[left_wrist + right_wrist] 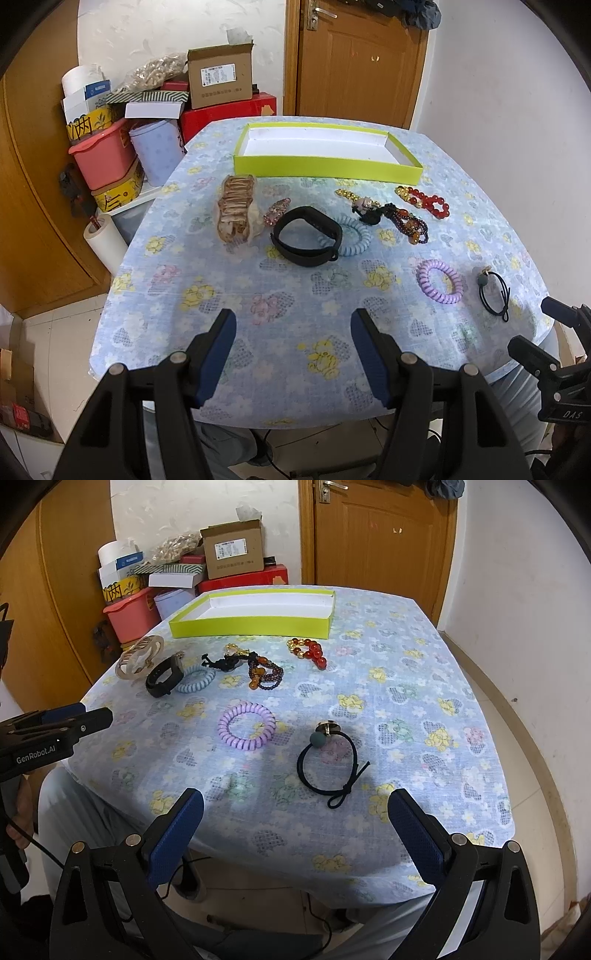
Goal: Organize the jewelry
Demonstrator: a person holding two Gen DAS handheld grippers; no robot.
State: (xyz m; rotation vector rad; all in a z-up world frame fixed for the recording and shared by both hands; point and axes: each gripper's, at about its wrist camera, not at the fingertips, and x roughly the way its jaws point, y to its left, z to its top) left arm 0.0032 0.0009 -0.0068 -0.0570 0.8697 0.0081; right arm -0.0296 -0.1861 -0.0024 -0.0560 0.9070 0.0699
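Left wrist view: left tool (pixel 293 350) is hanging spread wide, gripping nothing, over bare floral cloth at the desk (pixel 258 317) near edge; jewelry is lying mid-desk, black band (pixel 306 236) nearest, green tray (pixel 325 162) sitting at the far edge. Right wrist view: right tool (pixel 295 827) is gaping too, black hair tie (pixel 330 766) lying just ahead, purple coil (pixel 246 731) beside it, floor showing right
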